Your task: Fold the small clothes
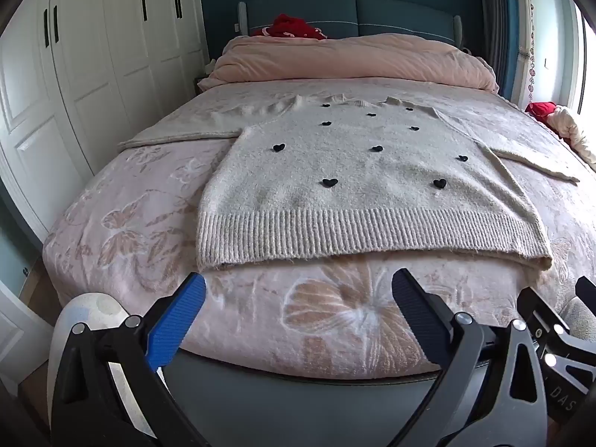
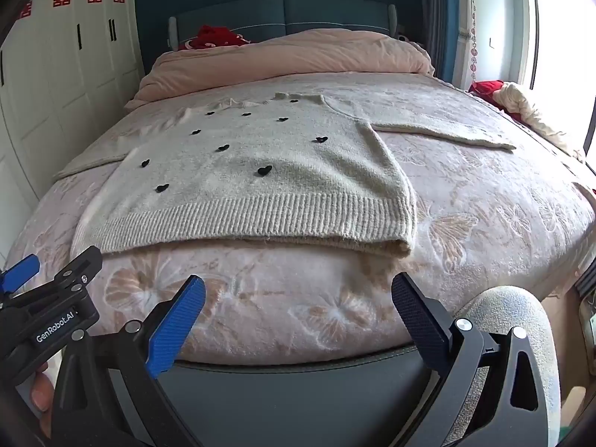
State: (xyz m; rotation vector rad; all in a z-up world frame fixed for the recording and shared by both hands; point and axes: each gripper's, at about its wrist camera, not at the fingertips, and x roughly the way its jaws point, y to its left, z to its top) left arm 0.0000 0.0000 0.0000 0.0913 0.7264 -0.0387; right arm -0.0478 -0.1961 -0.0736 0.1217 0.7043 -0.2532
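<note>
Cream sweater (image 1: pixel 357 171) flat on the bed (image 1: pixel 141 223), hem nearest, dead ahead at twelve.
Left gripper (image 1: pixel 298 294) and right gripper (image 2: pixel 298 294) both gape empty, left more squarely centred.

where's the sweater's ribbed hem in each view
Left wrist view: the ribbed hem runs across the middle of the picture, above the open left gripper.
Right wrist view: the hem sits left of centre, above the open right gripper and reaching further left.
Shared landmark: the red cloth by the headboard, behind the rolled pink quilt.
</note>
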